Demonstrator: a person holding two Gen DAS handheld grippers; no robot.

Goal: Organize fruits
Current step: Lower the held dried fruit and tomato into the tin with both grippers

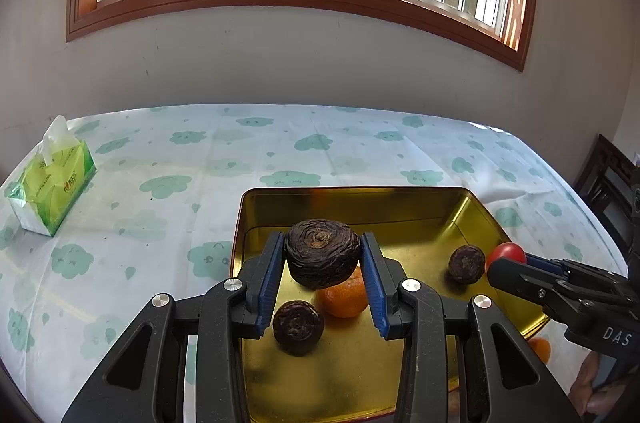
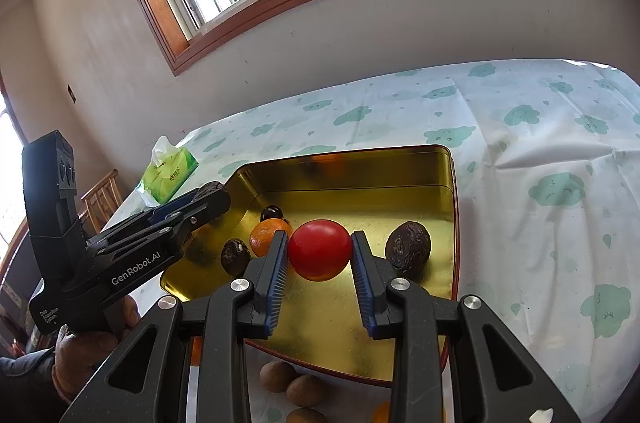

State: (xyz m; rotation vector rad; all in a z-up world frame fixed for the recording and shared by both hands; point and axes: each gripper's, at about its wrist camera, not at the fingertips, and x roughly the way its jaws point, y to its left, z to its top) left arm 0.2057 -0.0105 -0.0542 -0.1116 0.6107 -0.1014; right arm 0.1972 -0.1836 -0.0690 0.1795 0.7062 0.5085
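- Nearest in the right wrist view, on the table (image 2: 540,143) just short of the gold tin's (image 2: 448,183) near rim, three brown round fruits (image 2: 304,389) and at least one orange one (image 2: 381,413) lie outside the tin; by my reading these are what is left to gather.
- The right gripper (image 2: 320,257) has its fingers clamped on a red tomato (image 2: 319,250), held above the tin's floor.
- The left gripper (image 1: 323,261) has its fingers clamped on a big dark wrinkled fruit (image 1: 322,254), also hanging over the tin and not yet set down.
- Already inside the tin: an orange (image 1: 344,297), a small dark fruit (image 1: 298,327) near the front, another dark fruit (image 1: 466,264) toward the right wall. The sorting looks roughly half done.
- The right view also shows a shiny dark fruit (image 2: 272,213) behind the orange, hidden in the left view.
- Beyond the tin to the left sits a green tissue pack (image 1: 52,183); the left view shows it clearly, but almost nothing of the leftover fruit.
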